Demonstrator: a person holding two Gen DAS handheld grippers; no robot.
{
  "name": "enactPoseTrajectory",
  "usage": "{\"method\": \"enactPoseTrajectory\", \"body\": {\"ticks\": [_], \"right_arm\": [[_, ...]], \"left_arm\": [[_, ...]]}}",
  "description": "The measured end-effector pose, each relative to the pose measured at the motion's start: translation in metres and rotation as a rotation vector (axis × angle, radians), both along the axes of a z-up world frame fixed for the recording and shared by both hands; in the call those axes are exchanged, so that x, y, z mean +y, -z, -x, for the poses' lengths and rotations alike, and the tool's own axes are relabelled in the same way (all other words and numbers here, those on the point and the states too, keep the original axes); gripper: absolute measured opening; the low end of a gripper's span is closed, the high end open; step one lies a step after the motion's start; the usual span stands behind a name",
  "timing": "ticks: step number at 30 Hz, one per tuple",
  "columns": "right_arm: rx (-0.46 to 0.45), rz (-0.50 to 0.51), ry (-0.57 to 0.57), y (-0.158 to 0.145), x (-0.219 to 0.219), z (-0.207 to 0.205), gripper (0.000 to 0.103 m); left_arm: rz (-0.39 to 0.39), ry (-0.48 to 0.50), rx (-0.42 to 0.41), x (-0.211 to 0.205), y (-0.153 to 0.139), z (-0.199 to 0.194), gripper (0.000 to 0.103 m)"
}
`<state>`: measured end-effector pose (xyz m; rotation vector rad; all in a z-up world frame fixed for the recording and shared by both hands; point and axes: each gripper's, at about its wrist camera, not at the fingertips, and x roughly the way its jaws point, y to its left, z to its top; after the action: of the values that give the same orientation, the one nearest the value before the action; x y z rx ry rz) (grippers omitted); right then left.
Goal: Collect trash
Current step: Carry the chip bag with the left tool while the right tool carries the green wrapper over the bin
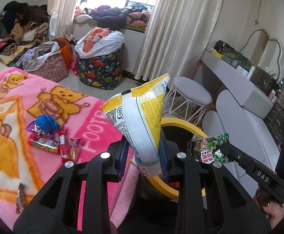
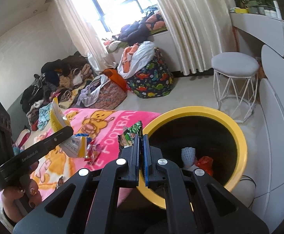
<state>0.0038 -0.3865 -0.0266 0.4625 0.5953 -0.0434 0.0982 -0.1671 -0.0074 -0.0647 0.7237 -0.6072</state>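
Both claws are loaded right now. Left claw (image 1: pixel 143 154) is clamped on the bottom corner of a yellow bag (image 1: pixel 140 117), which sticks up tall above the pads. Right claw (image 2: pixel 141 146) is squeezed fully together on a small green packet (image 2: pixel 131 138). Both sit near the rim of the yellow bin (image 2: pixel 237 134), the right one just at its near edge, the left one with the bin behind the bag.

What could go wrong, I reckon: the bag is only pinched by a corner and looks floppy, so let go too early and it could tip onto the pink blanket (image 1: pixel 44 101) or catch on the rim. The two claws are close enough to bump over the opening too.

More wrappers (image 1: pixel 52 142) are left on the blanket. The bin's bottom is dark; I see something white and something red in there, can't tell what. Its near rim is hidden behind the claws.
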Motion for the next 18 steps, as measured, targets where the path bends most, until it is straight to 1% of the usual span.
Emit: {"method": "enactPoseTrajectory", "body": {"ticks": [18], "right_arm": [[0.041,-0.043,0.134,0.023,-0.047,0.012,0.004]], "left_arm": [[-0.04,0.088,0.028,-0.049,0.02,0.003,0.022]]}}
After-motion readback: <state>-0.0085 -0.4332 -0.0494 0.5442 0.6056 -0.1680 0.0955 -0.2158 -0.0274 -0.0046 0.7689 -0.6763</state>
